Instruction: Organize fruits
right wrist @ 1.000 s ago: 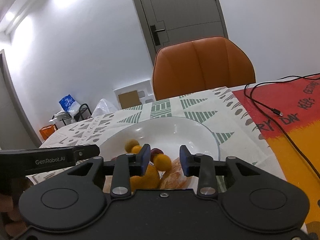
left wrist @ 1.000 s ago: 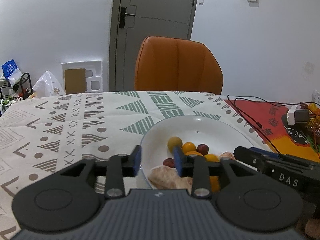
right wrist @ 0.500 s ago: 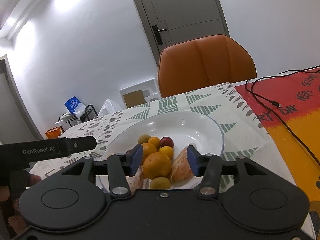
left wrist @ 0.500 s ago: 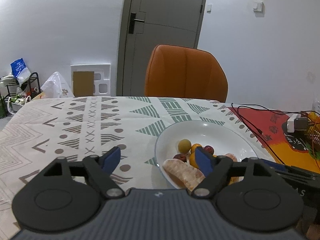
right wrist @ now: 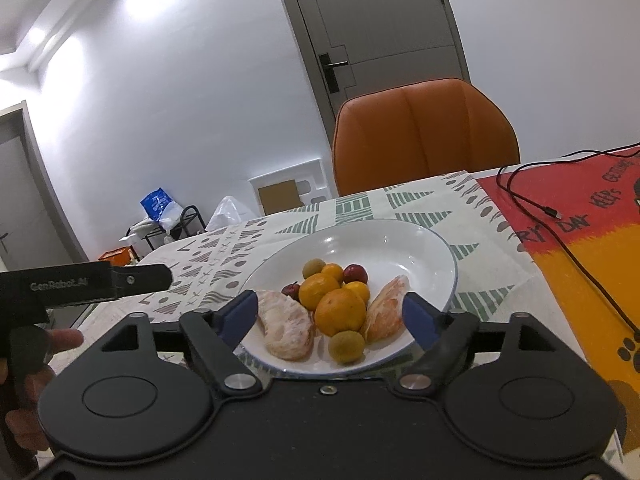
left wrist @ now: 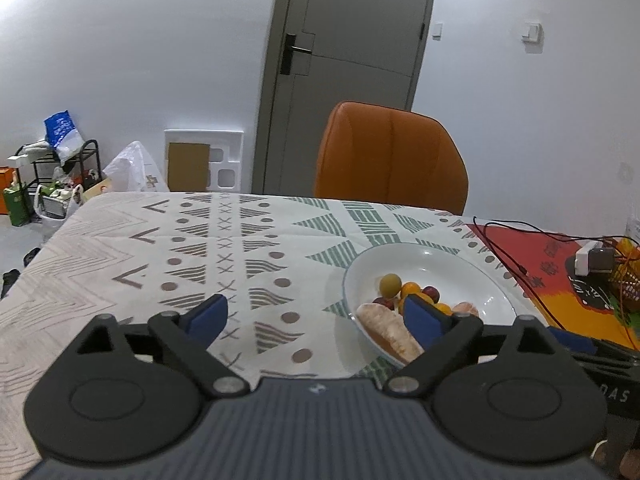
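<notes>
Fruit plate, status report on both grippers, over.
Left gripper and right gripper: jaws opening, empty. Fruits piled on white plate. Nothing in the way.

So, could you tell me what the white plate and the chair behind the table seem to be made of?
The white plate looks like glazed ceramic: smooth, glossy, with bright highlights on its wall and a thin dark rim line; melamine cannot be ruled out. The orange chair looks upholstered in leather or faux leather: a soft sheen, padded panels and stitched vertical seams.
</notes>
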Motion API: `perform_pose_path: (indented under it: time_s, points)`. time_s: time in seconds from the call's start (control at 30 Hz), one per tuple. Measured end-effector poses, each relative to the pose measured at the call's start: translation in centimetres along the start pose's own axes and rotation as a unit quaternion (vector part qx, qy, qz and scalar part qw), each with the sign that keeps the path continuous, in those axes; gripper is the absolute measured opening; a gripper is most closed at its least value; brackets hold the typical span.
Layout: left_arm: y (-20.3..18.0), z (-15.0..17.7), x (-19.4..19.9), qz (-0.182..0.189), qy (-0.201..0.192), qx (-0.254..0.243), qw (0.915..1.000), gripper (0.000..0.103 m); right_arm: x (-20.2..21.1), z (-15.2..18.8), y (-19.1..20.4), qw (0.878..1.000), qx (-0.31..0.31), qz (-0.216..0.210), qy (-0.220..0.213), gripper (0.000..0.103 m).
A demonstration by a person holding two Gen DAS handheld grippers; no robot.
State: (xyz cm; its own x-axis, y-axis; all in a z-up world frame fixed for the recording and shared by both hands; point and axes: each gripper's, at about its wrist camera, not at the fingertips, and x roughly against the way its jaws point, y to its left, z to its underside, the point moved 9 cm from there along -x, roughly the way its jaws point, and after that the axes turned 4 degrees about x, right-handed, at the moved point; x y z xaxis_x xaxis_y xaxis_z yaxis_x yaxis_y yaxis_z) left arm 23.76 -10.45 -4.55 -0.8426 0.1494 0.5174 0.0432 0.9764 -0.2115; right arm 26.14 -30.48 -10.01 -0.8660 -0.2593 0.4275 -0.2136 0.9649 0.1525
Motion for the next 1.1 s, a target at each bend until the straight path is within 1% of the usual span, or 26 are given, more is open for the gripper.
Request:
perform_pose_path:
  time_s: [0.07, 0.23, 0.37, 0.5, 0.73, 1.1]
  points:
    - [0.4, 0.1, 0.6, -0.001, 0.0, 0.002, 1.0, 0.095, 0.5, 0.1, 0.2, 1.0, 0.004, -0.001, 0.0, 0.087]
    - [1.4, 0.5, 1.9, 0.002, 0.0, 0.002, 1.0, 0.096, 1.4, 0.3, 0.8, 1.0, 0.011, -0.004, 0.003, 0.093]
    - [2.1, 0.7, 2.9, 0.007, -0.004, 0.006, 1.0, 0.103, 1.9, 0.4, 1.6, 1.0, 0.016, -0.003, 0.005, 0.098]
    - [2.9, 0.9, 3.9, 0.006, -0.01, 0.008, 0.9999, 0.103, 2.2, 0.5, 2.5, 1.0, 0.019, -0.004, 0.009, 0.103]
    - [4.5, 1.1, 5.7, -0.003, -0.017, 0.014, 0.9998, 0.103, 3.5, 0.6, 3.9, 1.0, 0.022, -0.005, 0.014, 0.103]
    - [6.8, 2.0, 8.2, -0.017, -0.019, 0.018, 0.9995, 0.103, 5.2, 1.3, 5.0, 0.999, 0.031, -0.008, 0.023, 0.103]
